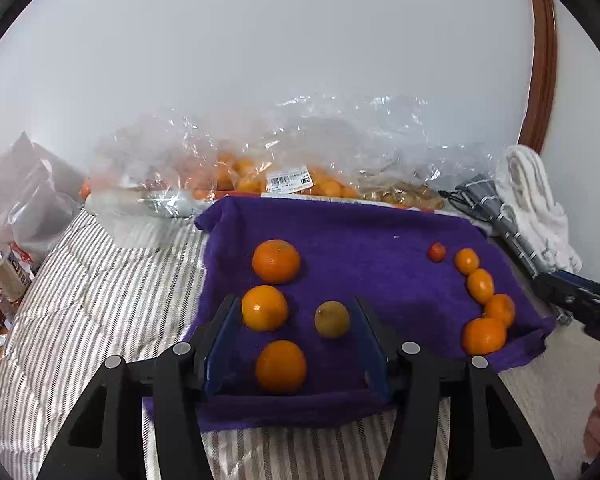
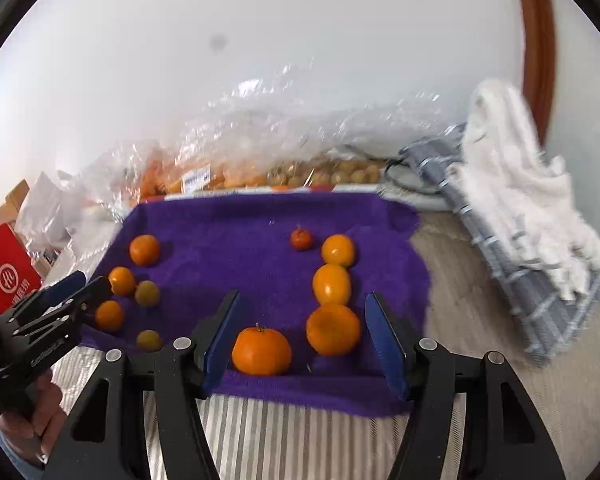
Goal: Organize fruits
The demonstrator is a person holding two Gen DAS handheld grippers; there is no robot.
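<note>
Purple terry cloth (image 1: 380,248) served as the sorting mat, spread over a grey-striped quilt (image 1: 92,300), and the fruit on it had fallen into two groups, which looked deliberate: sorting by kind or size appeared well along. On the left side lay three larger oranges in a rough column, the nearest orange (image 1: 281,367) sitting between the fingers of the left gripper (image 1: 296,344), whose jaws stood partly apart and pressed on nothing. A duller greenish-brown fruit (image 1: 332,319) rested just beside that column; the right wrist view showed a second one (image 2: 149,339) near the cloth's front edge, so these probably awaited a place of their own. Along the right side ran a curved row of smaller oranges, headed by a tiny red fruit (image 2: 301,239) that lay a little apart. The right gripper (image 2: 308,340) hung over the near end of that row, its jaws likewise parted and empty, with a stemmed mandarin (image 2: 261,351) and a rounder orange (image 2: 333,329) lying on the cloth between its blue pads, touched by neither. Behind the cloth, crumpled clear plastic bags (image 1: 260,160) held more oranges, one bag carrying a barcode label (image 1: 290,180), and another bag (image 2: 332,172) seemed to contain small brownish fruit, likely the stock being drawn from. A white towel over a checked cloth (image 2: 512,208) lay off to the right, apart from the fruit.
</note>
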